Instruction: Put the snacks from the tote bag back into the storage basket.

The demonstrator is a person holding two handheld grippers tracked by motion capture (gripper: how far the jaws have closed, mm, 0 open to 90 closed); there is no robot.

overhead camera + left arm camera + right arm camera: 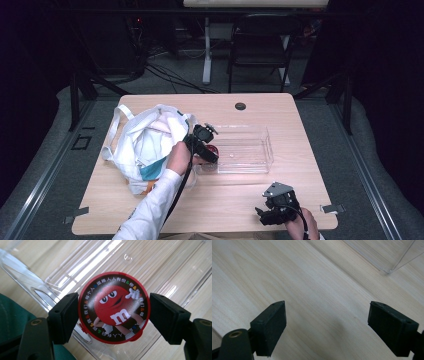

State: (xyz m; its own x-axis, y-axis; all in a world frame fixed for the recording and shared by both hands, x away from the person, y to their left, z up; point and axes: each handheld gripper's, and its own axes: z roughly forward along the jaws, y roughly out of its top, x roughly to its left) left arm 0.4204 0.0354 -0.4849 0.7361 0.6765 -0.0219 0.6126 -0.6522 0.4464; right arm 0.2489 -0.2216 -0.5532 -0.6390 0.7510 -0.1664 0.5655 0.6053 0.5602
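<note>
Left gripper view: with left claw (113, 315) clamped on the red tin (113, 306) above the clear box (162, 262) end beside the bag (145, 145), lower flat before releasing; right claw (327, 322) wide open, empty.

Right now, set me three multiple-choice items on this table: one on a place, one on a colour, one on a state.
1. Where are the left tongs?
A. at the near-left end of the clear bin
B. inside the white bag
C. off the table
2. What is the main colour of the round disc?
A. blue
B. red
C. yellow
3. How do the right tongs stand?
A. shut on a cup
B. open over bare wood
C. shut, empty

Answers: 1 A, the high view shows them at the bin's end. 2 B, rim and figure are red. 3 B, pads stand wide apart with nothing between.
</note>
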